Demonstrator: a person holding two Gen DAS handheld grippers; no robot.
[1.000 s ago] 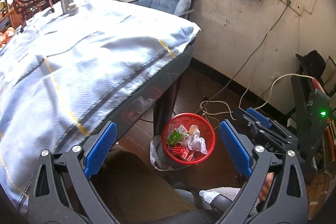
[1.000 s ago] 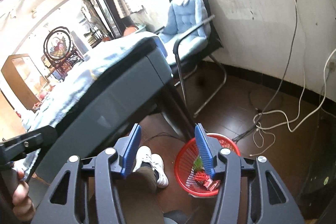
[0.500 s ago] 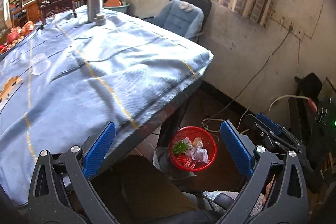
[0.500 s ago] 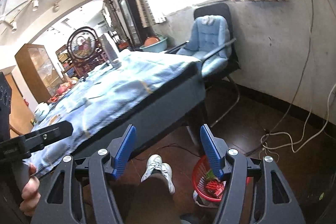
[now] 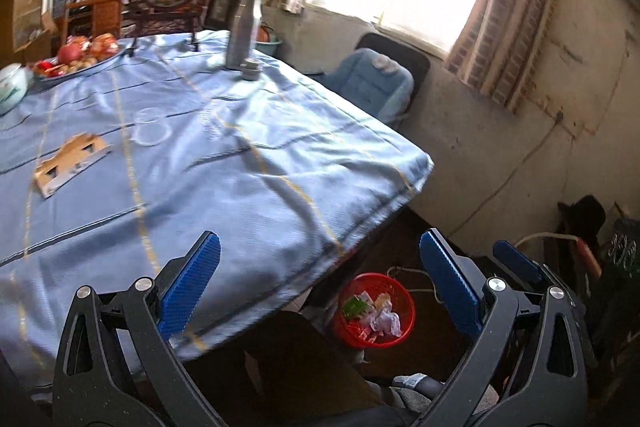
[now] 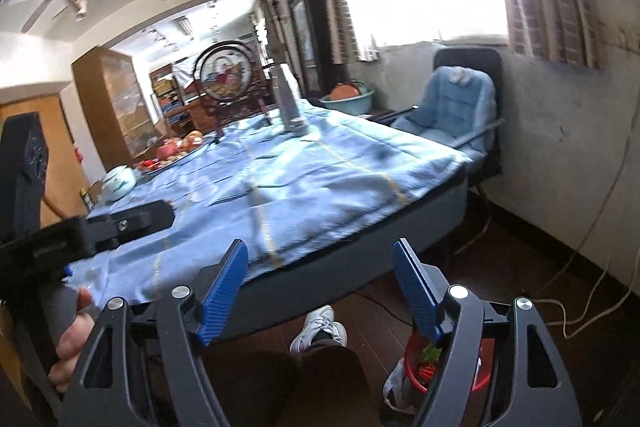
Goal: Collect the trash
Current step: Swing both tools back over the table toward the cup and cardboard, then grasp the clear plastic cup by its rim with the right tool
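Left wrist view: left gripper [image 5: 320, 285] jaws wide apart, nothing in them. Cardboard scrap [image 5: 68, 163] lies flat on the blue tablecloth [image 5: 260, 163]; red bin [image 5: 376, 309] sits on the floor by the table corner.

Right wrist view: right gripper [image 6: 320, 291] has just been opening, empty. Flat cardboard could slide away or the cloth bunch up when pinched.

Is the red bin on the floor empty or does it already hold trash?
It holds trash: the red bin contains crumpled white paper and a green wrapper.

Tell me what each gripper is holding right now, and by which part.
Nothing is held. The left gripper stands open and empty. The right gripper is empty too, its jaws having just been opening. The trash lies in the red basket on the floor.
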